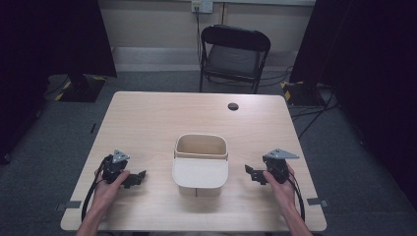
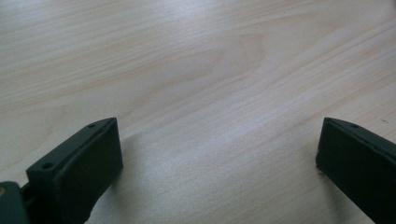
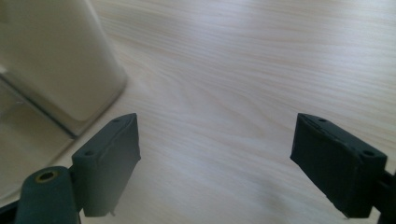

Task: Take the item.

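A beige bin (image 1: 200,167) sat at frame centre between the wide-open left gripper (image 1: 134,179) and right gripper (image 1: 253,173); a careless one-sided push could tip it.

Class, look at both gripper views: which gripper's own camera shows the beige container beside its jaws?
The right gripper: the beige container stands at the upper left of its view. The left gripper looks onto bare wooden table.

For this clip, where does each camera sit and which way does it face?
High view: above the person's side, facing forward and down on the table, bin, both hands and grippers.
Left gripper view: rides the left gripper, facing bare tabletop; jaws apart.
Right gripper view: rides the right gripper, jaws apart; shares the bin with the high view.
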`<state>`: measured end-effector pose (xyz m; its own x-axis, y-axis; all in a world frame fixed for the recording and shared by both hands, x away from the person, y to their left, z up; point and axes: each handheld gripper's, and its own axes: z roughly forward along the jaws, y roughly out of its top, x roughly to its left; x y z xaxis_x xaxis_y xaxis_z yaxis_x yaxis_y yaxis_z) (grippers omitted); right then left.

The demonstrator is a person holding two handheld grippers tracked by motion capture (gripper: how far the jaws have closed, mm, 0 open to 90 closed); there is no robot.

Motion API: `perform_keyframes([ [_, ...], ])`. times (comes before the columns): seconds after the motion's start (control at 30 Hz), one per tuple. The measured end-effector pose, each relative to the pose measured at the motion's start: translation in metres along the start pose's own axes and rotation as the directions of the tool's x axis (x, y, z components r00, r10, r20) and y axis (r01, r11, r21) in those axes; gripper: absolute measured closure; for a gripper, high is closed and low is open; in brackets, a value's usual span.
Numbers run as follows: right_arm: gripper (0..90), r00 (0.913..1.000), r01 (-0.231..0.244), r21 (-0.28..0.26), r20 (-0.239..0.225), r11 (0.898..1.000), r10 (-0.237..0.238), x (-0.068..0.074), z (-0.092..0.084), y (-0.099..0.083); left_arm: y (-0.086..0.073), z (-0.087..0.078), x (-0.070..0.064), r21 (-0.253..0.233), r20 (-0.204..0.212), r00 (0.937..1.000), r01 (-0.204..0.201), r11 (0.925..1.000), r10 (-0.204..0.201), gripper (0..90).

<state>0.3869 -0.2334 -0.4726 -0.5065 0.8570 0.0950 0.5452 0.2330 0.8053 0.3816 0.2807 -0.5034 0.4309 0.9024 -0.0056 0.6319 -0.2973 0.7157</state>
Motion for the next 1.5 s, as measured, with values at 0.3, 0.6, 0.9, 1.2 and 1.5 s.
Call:
perform_keyframes([
  [0.3,15.3,0.9932,0.028,-0.026,-0.113,0.999,-0.030,0.019,-0.010,0.012,0.000,0.000,0.000,0.000,0.000,1.0000,0.000,1.0000,0.000,0.0],
  [0.6,15.3,0.9728,0.068,-0.044,-0.218,0.997,-0.077,0.036,-0.016,0.016,0.000,0.000,0.000,0.000,0.000,1.0000,0.000,1.0000,0.000,0.0],
  [0.9,15.5,0.9473,0.098,-0.073,-0.299,0.992,-0.116,0.058,-0.024,0.019,0.000,0.000,0.000,0.000,-0.001,1.0000,0.000,1.0000,0.000,0.0],
  [1.2,15.5,0.9363,0.126,-0.067,-0.322,0.990,-0.141,0.066,-0.027,0.015,0.000,0.000,0.000,0.000,0.000,1.0000,0.000,1.0000,0.000,0.0],
  [1.5,15.4,0.9203,0.140,-0.065,-0.360,0.988,-0.154,0.073,-0.025,0.012,0.000,0.000,0.000,0.000,-0.001,1.0000,0.000,1.0000,0.000,0.0],
])
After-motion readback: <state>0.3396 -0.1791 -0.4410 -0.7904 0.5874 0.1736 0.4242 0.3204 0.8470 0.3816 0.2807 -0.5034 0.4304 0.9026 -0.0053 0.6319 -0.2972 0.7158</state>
